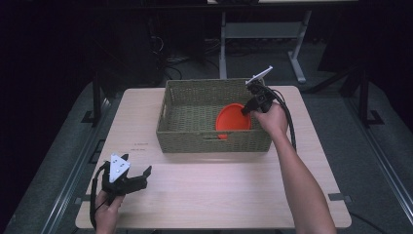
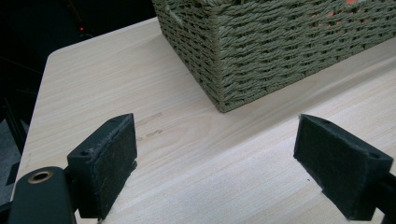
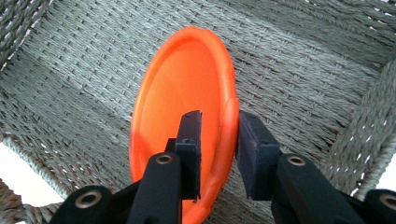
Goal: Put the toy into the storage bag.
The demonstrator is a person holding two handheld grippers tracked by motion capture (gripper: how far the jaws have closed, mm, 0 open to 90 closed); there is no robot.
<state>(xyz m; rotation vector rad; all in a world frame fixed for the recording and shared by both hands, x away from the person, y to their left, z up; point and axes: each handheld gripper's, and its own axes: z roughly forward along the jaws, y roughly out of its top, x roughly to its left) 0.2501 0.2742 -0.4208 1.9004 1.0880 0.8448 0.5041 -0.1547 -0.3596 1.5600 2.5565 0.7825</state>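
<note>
An orange plate stands on edge, tilted, inside the woven green basket at the right end. My right gripper reaches down into the basket from the right. In the right gripper view its jaws straddle the orange plate's rim, one pad inside the dish and one outside, and the right gripper is shut on it above the basket floor. My left gripper rests near the table's front left corner, open with nothing between its fingers. The left gripper faces the basket's near corner.
The basket sits at the back middle of a light wooden table. A table frame with grey legs stands behind on the dark floor. The person's right forearm crosses the table's right half.
</note>
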